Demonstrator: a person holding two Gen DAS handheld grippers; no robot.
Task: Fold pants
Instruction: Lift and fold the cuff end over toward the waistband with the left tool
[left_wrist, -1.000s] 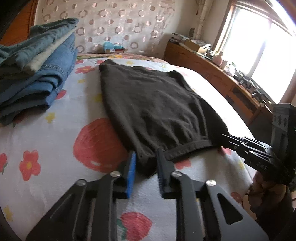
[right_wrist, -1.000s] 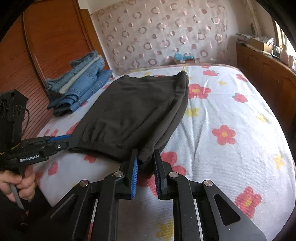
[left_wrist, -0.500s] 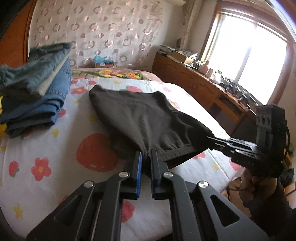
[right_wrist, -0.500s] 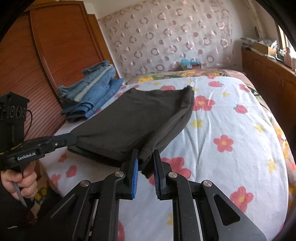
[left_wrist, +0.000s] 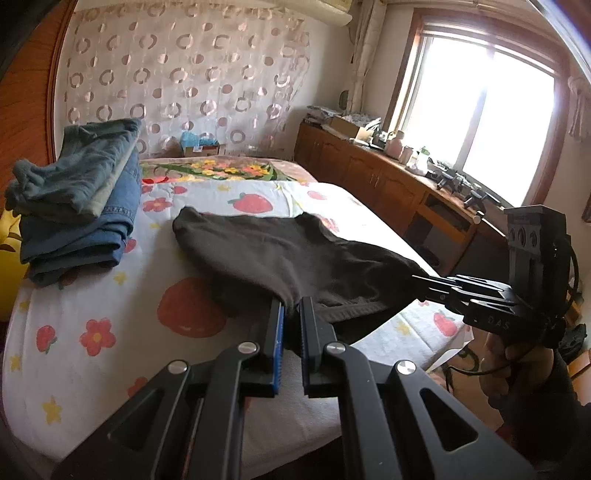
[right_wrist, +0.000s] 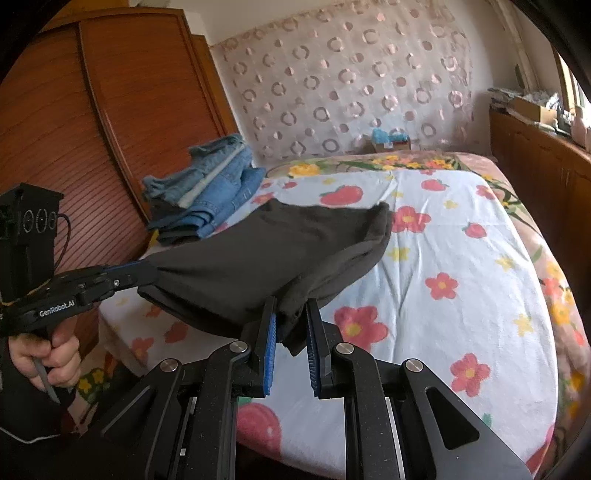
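Dark brown pants (left_wrist: 295, 254), folded lengthwise, hang lifted at their near end over the flowered bed sheet (left_wrist: 110, 325), far end still resting on it. My left gripper (left_wrist: 291, 314) is shut on the near left corner. My right gripper (right_wrist: 289, 314) is shut on the near right corner of the pants (right_wrist: 266, 251). The right gripper shows in the left wrist view (left_wrist: 419, 277), and the left gripper shows in the right wrist view (right_wrist: 149, 268), each pinching cloth.
A stack of folded blue jeans (left_wrist: 77, 199) lies at the bed's far left, also in the right wrist view (right_wrist: 210, 199). A wooden headboard (right_wrist: 92, 129) stands at left. A wooden sideboard (left_wrist: 388, 181) with clutter runs under the window at right.
Both grippers closed on the near edge of the pants and lifted it off the bed, pulling it up and back; the near half now hangs in the air.
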